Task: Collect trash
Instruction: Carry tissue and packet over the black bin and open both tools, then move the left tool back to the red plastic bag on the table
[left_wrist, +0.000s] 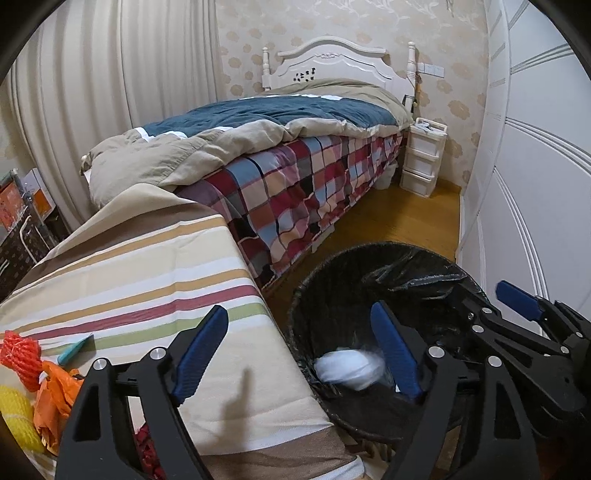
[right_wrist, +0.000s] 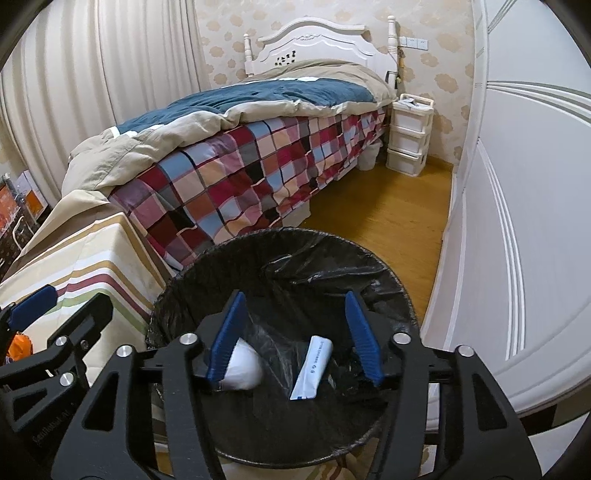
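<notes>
A round bin with a black liner (right_wrist: 207, 258) stands on the floor beside a striped-cloth table (left_wrist: 147, 258). Inside lie a white crumpled wad (right_wrist: 245, 363) and a white packet with blue print (right_wrist: 314, 365); the wad also shows in the left wrist view (left_wrist: 347, 367). My right gripper (right_wrist: 295, 336) is open and empty above the bin's mouth. My left gripper (left_wrist: 295, 354) is open and empty, spanning the table edge and the bin rim (left_wrist: 306, 280). Orange rope (left_wrist: 20, 354), an orange wrapper (left_wrist: 55, 395), a yellow net (left_wrist: 16, 413) and a teal piece (left_wrist: 75, 349) lie on the table at the left.
A bed with a plaid cover (left_wrist: 295, 192) runs behind the table. A white drawer unit (left_wrist: 423, 157) stands at its head. White wardrobe doors (right_wrist: 517, 221) line the right. Wooden floor (right_wrist: 388, 214) lies between bed and wardrobe. Curtains hang at left.
</notes>
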